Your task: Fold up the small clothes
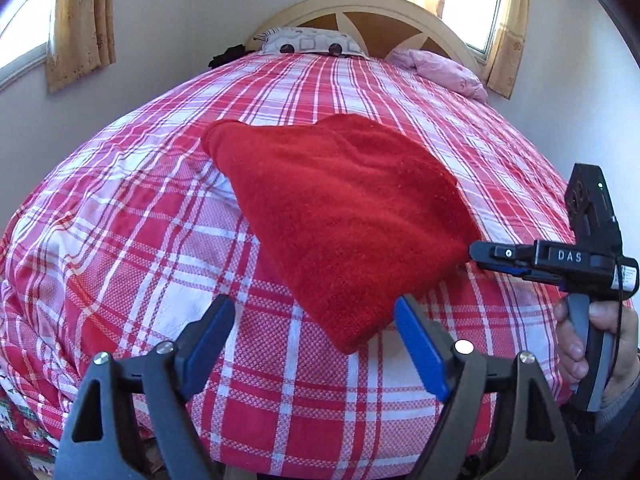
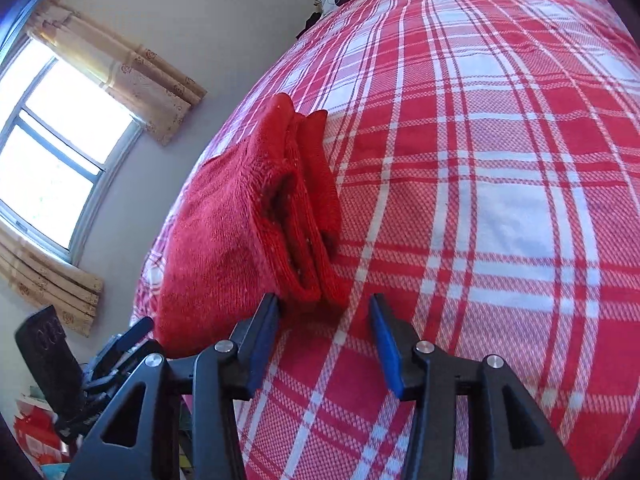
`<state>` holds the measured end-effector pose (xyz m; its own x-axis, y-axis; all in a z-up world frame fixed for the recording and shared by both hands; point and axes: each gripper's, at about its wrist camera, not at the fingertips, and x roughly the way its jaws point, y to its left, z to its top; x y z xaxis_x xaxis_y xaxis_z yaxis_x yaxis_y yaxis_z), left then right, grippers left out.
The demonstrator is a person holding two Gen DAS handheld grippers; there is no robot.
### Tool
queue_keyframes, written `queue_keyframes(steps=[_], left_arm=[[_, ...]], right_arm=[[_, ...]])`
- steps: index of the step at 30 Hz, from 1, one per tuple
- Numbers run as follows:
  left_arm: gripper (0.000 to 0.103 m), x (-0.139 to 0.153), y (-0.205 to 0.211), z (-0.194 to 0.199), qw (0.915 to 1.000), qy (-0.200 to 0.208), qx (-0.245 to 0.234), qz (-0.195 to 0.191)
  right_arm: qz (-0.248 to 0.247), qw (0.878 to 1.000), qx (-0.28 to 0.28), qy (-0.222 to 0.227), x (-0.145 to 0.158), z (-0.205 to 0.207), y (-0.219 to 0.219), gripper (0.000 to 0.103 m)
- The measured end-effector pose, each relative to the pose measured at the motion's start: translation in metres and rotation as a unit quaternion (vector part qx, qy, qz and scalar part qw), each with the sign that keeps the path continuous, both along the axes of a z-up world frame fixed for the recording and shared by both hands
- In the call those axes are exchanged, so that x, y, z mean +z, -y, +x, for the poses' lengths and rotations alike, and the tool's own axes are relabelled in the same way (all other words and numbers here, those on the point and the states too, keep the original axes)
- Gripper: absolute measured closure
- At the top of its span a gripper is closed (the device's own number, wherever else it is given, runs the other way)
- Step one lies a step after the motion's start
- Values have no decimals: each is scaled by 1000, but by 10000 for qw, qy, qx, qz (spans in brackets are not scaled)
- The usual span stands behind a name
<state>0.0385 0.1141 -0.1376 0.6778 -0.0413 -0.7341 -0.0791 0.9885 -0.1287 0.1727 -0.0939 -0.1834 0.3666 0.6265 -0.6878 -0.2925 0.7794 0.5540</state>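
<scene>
A folded red knit garment (image 1: 344,216) lies on the red and white plaid bed cover (image 1: 160,240). My left gripper (image 1: 316,312) is open, its blue pads on either side of the garment's near corner, just in front of it. My right gripper (image 2: 324,308) is open at the garment's layered edge (image 2: 304,216), its left pad touching the fold. In the left wrist view the right gripper (image 1: 476,250) shows from the side at the garment's right edge, held by a hand.
A patterned pillow (image 1: 308,42) and a pink pillow (image 1: 440,68) lie at the headboard (image 1: 360,4). Windows with tan curtains (image 1: 76,24) flank the bed. Red items (image 2: 36,432) lie on the floor at the bed's near edge.
</scene>
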Motion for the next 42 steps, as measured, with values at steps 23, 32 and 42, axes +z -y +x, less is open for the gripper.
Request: queue_keyframes(steps=[23, 32, 42], left_arm=[[0, 109, 14, -50, 9785, 1875, 239, 822], [0, 120, 22, -57, 9746, 2046, 225, 887], [0, 122, 28, -60, 9735, 2083, 233, 910]], right_arm=[[-1249, 9300, -653, 3394, 164, -146, -23, 27], [-1404, 9030, -545, 4023, 180, -183, -27, 20], [-1351, 9010, -591, 4081, 183, -193, -25, 20]])
